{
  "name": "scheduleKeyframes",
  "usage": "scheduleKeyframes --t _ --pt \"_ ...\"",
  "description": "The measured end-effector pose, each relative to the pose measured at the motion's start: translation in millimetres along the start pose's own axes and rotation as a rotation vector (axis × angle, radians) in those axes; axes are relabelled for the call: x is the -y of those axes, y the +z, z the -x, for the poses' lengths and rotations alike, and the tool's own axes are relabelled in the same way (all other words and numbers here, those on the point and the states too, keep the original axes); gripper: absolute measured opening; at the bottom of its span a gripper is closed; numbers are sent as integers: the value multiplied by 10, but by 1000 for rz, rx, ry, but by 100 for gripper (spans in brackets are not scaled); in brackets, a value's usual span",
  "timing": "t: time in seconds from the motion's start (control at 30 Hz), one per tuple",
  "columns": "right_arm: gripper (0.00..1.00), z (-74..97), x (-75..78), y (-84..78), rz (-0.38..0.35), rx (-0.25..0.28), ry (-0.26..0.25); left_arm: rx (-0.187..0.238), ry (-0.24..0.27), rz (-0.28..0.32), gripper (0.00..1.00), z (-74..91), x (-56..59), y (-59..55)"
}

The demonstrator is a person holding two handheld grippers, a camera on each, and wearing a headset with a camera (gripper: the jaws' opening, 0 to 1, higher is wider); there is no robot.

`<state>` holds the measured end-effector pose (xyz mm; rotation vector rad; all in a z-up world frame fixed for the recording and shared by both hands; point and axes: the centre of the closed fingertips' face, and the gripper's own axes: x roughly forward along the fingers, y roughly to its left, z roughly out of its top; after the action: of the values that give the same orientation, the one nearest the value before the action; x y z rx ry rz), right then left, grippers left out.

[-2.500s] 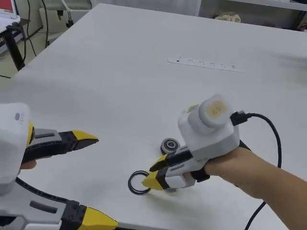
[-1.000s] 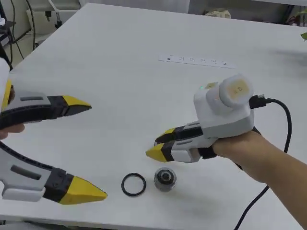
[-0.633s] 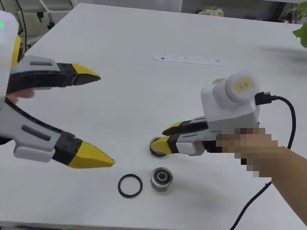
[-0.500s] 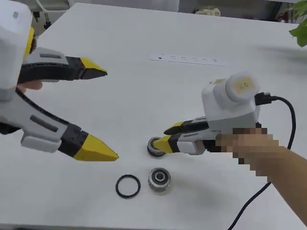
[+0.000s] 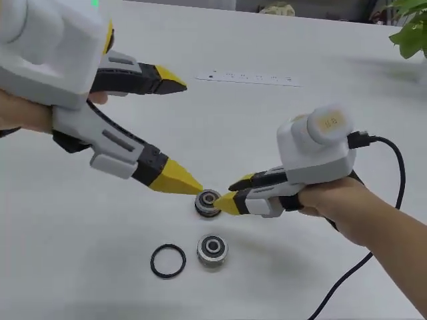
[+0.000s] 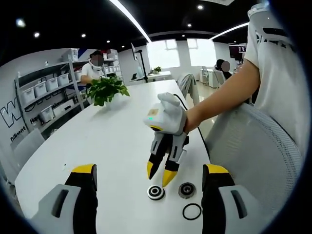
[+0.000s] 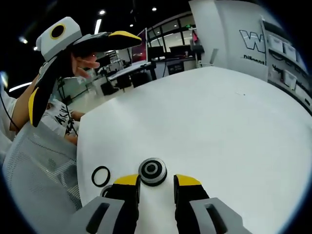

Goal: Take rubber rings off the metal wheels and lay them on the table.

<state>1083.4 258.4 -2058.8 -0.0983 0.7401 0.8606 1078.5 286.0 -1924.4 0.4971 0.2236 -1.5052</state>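
On the white table [image 5: 100,220] a metal wheel with a dark rubber ring [image 5: 208,203] lies flat. My right gripper [image 5: 233,193] stands open by a narrow gap, its yellow tips touching or nearly touching the wheel's right side. In the right gripper view that wheel [image 7: 152,171] lies just beyond my right gripper [image 7: 157,181]. My left gripper [image 5: 185,137] is wide open, its lower tip just left of the wheel. Nearer me lie a bare silver wheel [image 5: 212,249] and a loose black ring [image 5: 167,260]. The left gripper view has the ringed wheel [image 6: 156,192], bare wheel [image 6: 186,189] and ring [image 6: 192,211].
A white power strip [image 5: 250,79] lies at the far side of the table. Plant leaves [image 5: 407,33] reach in at the top right. A black cable [image 5: 377,220] trails from the right gripper. The table's near edge runs just below the loose ring.
My left gripper has swung in from the left, so its lower tip now sits beside the ringed wheel. The right gripper stays at that wheel. The head camera has shifted.
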Motion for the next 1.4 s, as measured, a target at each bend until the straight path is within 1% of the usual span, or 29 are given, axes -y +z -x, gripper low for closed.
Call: scheduleKeyframes --t 0.03,0.07,0.1,0.13,0.2,0.27,0.3,0.33,0.37,0.4,0.43,0.47,0.5,0.57,0.6,0.63,0.67,0.73,0.83,0.87,0.9,0.97,1.03,1.1,1.13,1.2,1.33,1.4 --pt "24 -1 10 -8 -3 0 -1 14 11 3 84 -22 -29 9" --pt "24 -4 17 -16 -8 -1 -2 40 35 8 82 -56 -90 19" --pt "24 -7 19 -28 -12 -3 0 50 45 15 79 -75 -114 10" --pt "24 -10 21 -37 -14 -5 0 67 64 12 76 -107 -151 -4" --pt "24 -19 27 -61 -15 -12 0 86 93 -2 77 -144 -187 -27" --pt "24 -26 29 -81 -18 -17 3 115 104 15 77 -168 -205 -70" --pt "24 -30 31 -89 -19 -19 3 126 112 18 76 -185 -185 -75" --pt "24 -32 33 -96 -19 -21 3 129 118 14 75 -216 -125 -105" --pt "24 -31 32 -105 -18 -24 2 129 120 18 74 -231 -113 -149" --pt "24 -32 33 -109 -18 -25 2 122 125 35 73 -260 -109 -228" --pt "24 -33 35 -112 -18 -26 1 115 124 41 71 -281 -110 -276" --pt "24 -34 37 -113 -17 -26 1 109 115 60 69 -302 -103 -350" --pt "24 -36 37 -111 -18 -24 1 113 99 87 66 -316 -81 -396" --pt "24 -41 33 -116 -18 -23 2 135 74 164 61 -339 -41 -464" --pt "24 -45 23 -127 -17 -26 3 128 73 193 60 -354 -30 -533" --pt "24 -47 17 -131 -16 -27 3 119 75 180 60 -361 -33 -559" --pt "24 -58 7 -148 -10 -33 7 77 81 153 60 -392 -9 -650" --pt "24 -70 3 -160 -5 -35 9 60 70 142 59 -439 39 -681" --pt "24 -80 -2 -169 -3 -35 11 50 64 161 50 -537 92 -725" --pt "24 -83 -6 -169 -1 -35 11 37 59 157 46 -562 112 -754" --pt "24 -86 -9 -170 1 -36 10 16 56 154 43 -604 134 -811" --pt "24 -91 -12 -173 5 -38 8 -9 53 151 38 -646 156 -897" --pt "23 -99 -28 -180 14 -43 12 -27 66 168 34 -664 141 -960" --pt "23 -110 -39 -192 26 -52 12 -32 91 190 33 -666 102 -1004" --pt "23 -114 -46 -195 31 -56 13 -27 100 203 32 -662 85 -1004" --pt "23 -118 -54 -193 38 -57 14 -18 101 216 31 -667 84 -991" --pt "23 -125 -52 -185 50 -57 12 -14 106 223 25 -704 80 -992" --pt "22 -134 -62 -195 53 -60 12 -12 104 250 23 -735 93 -1005"
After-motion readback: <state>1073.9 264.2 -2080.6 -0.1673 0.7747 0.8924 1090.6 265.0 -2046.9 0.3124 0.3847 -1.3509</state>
